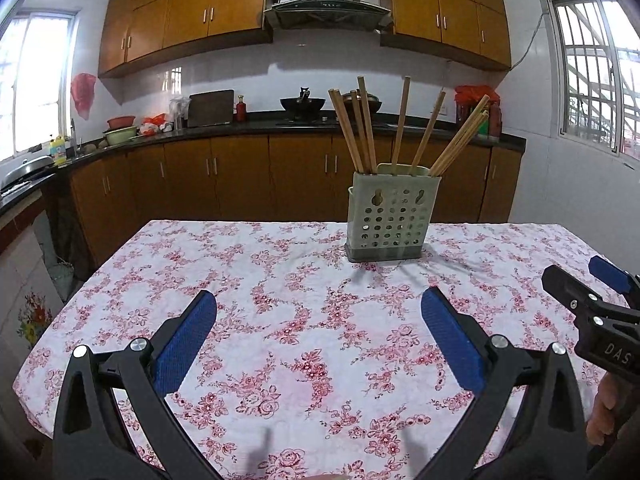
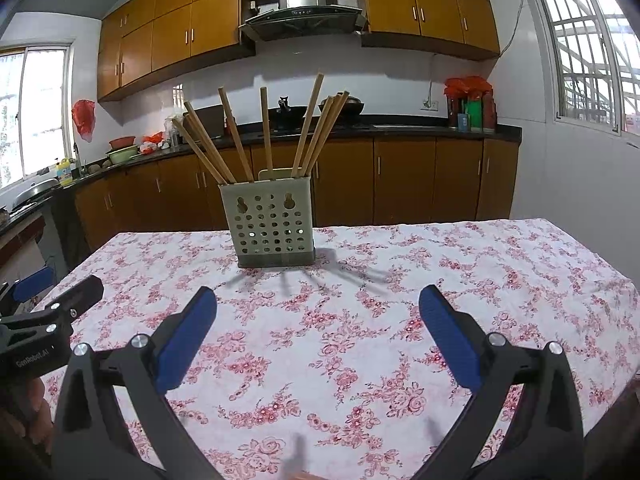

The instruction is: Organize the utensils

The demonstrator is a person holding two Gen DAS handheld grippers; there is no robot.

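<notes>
Both the left gripper point(image 1: 319, 312) and right gripper point(image 2: 318, 310) hover spread and empty, with the chopsticks point(image 1: 400, 128) standing in the holder point(image 1: 390, 216) ahead, so nothing seems left to gather.

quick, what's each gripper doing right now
Left gripper: open, holding nothing, above the floral tablecloth.
Right gripper: open, holding nothing.

From my left wrist view I can read the white letters "DAS" on the black body of the right tool point(image 1: 600, 280) at the right edge; the word runs out of the picture there. From my right wrist view, the black body of the left tool point(image 2: 44, 292) at the left edge carries "GenRobot.AI" in white. The bottle labels on the far counter are too small for me to read.
</notes>
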